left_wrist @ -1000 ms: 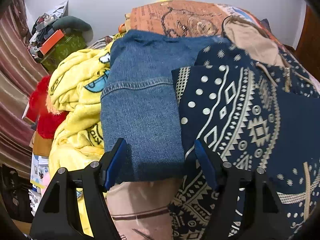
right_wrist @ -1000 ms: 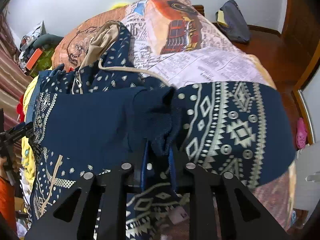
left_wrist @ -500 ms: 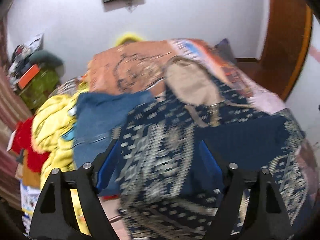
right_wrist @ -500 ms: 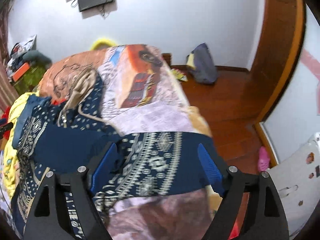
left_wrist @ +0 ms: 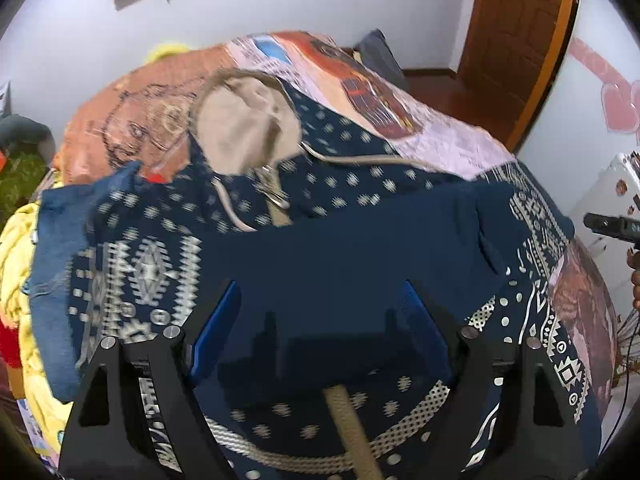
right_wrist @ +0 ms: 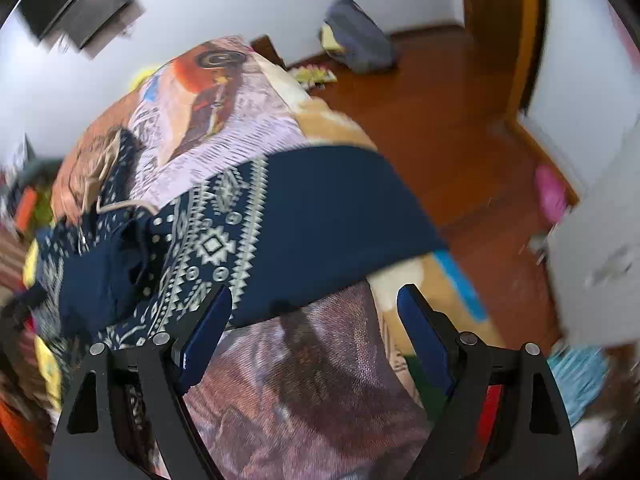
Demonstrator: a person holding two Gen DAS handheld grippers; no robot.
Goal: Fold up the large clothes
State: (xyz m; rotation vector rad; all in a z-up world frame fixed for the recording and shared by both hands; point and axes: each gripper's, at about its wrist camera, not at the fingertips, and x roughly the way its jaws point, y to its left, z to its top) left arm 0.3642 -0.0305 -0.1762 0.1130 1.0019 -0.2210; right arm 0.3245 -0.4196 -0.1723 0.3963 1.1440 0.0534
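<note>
The hoodie lies spread on the bed, hood toward 12 o'clock in the left wrist view, hem toward 6, so its long axis runs 12 to 6, straight away from the left gripper. That gripper hangs over the garment's plain navy middle, jaws spread wide with nothing between the pads. One folded sleeve crosses the chest from about 3 o'clock.

In the right wrist view the right gripper sits off the garment's edge: the hoodie lies at 11 to 12 o'clock from it, and bare bedspread shows between its fingers. Its jaws too stand wide and empty.

My reading: the next fold runs along that long axis, hem toward hood or the reverse. The left gripper is nearer the cloth and is already above it; the right one has to come back toward 10 o'clock to reach an edge.

Count: one hoodie, one hood, two drawcords, two grippers, one bed. At 9 o'clock in the left view lie one denim piece and one yellow cloth, beside the hoodie, the denim partly under it.
</note>
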